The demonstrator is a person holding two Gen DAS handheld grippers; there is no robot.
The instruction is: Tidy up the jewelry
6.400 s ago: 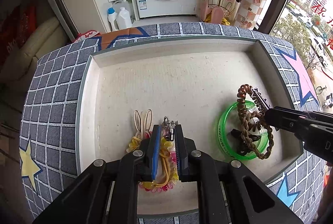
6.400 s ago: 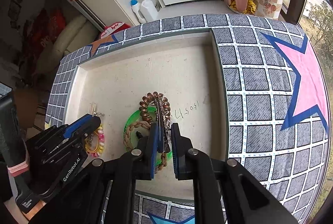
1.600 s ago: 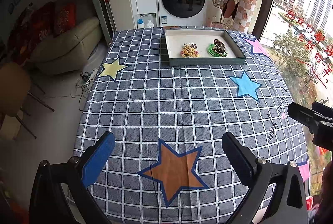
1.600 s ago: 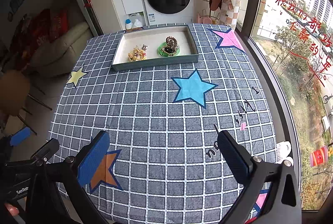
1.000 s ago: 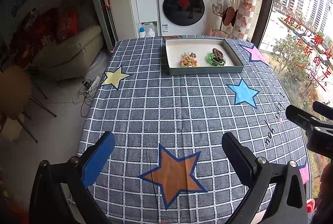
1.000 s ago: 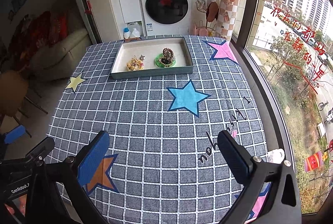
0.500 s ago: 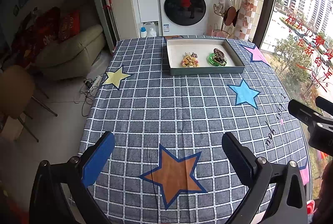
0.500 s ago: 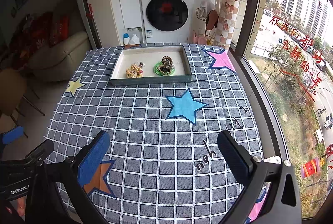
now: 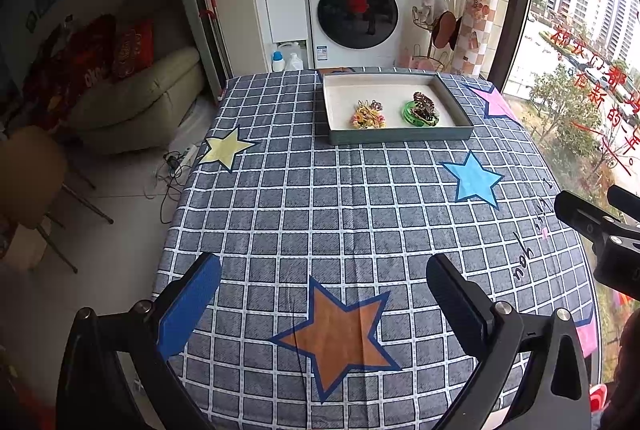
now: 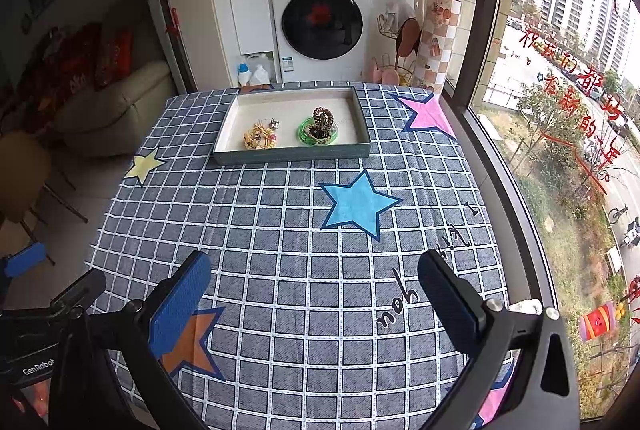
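Left hand-held gripper (image 9: 322,304) & right hand-held gripper (image 10: 314,300): both spread wide, holding nothing, over desk (image 9: 360,198), well apart from tray (image 10: 294,152) w/ jewelry (image 10: 318,128).

- My left gripper (image 9: 324,300) filled the frame's lower part, jaws spread wide, holding nothing.
- My right gripper (image 10: 314,296) sat likewise, jaws wide apart.

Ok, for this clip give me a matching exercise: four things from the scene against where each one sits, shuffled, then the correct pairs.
Things:
1. green bangle
2. yellow hair-tie pile
3. blue star
4. left tongs

Places:
A. printed on the cloth, nearer than the tray
B. right part of the tray
C. above the orange star, open and empty
D. left part of the tray

Pairs: 1-B, 2-D, 3-A, 4-C
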